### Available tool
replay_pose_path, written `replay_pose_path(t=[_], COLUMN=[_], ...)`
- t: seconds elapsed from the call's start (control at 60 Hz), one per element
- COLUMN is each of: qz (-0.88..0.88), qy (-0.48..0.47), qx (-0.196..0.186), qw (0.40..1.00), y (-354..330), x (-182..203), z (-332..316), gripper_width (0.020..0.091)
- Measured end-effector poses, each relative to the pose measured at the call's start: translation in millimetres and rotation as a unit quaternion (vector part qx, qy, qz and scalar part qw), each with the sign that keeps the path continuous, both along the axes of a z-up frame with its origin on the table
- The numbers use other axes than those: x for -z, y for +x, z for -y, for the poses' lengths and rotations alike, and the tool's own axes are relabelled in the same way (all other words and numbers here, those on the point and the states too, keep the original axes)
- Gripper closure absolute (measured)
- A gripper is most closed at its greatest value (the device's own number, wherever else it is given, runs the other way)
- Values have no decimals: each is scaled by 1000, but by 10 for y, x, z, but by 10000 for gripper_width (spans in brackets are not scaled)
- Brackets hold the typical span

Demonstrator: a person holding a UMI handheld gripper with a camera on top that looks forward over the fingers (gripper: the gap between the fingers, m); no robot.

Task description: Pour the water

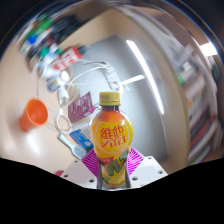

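Ceiling lights behind | bottle (111, 140) upright, cap up | gripper (112, 166) pinching bottle

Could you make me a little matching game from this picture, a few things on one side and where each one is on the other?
Things:
1. bottle
2. orange cup
3. bottle's cap
4. pads

Descriptions:
A. yellow, on top of the bottle
B. pink, pressing on the bottle from either side
C. held upright between the fingers of the gripper
D. apart from the bottle, off to its side

Pairs: 1-C, 2-D, 3-A, 4-B
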State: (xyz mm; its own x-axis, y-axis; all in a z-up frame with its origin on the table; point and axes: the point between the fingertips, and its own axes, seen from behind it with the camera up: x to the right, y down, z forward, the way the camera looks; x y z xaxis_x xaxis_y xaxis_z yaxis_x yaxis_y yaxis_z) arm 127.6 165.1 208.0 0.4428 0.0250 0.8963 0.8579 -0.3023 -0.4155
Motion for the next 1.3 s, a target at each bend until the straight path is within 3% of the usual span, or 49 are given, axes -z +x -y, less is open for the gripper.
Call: replay_pose_path(t=[0.067, 0.233, 0.35, 0.55, 0.667, 0.8, 0.9, 0.967, 1.017, 1.117, 1.133, 1.3], qz=[167, 448, 533, 558, 507, 246, 16, -152, -288, -478, -505, -563], qy=[-27, -79, -78, -81, -79, -35, 26, 51, 66, 46, 67, 39], qx=[-34, -128, -162, -185, -173, -140, -44, -5, 25, 44, 51, 49], qw=[985, 881, 827, 805, 841, 958, 999, 987, 955, 876, 859, 824], y=[-122, -529, -769, -929, -865, -696, -78, 229, 431, 518, 439, 477], x=[-12, 106, 178, 249, 232, 5, -375, -263, 27, 299, 542, 988], z=[-243, -572, -682, -689, -663, -620, -545, -408, -247, -117, -5, 97], gripper_width=[790, 787, 787, 788, 787, 788, 776, 774, 773, 744, 745, 744])
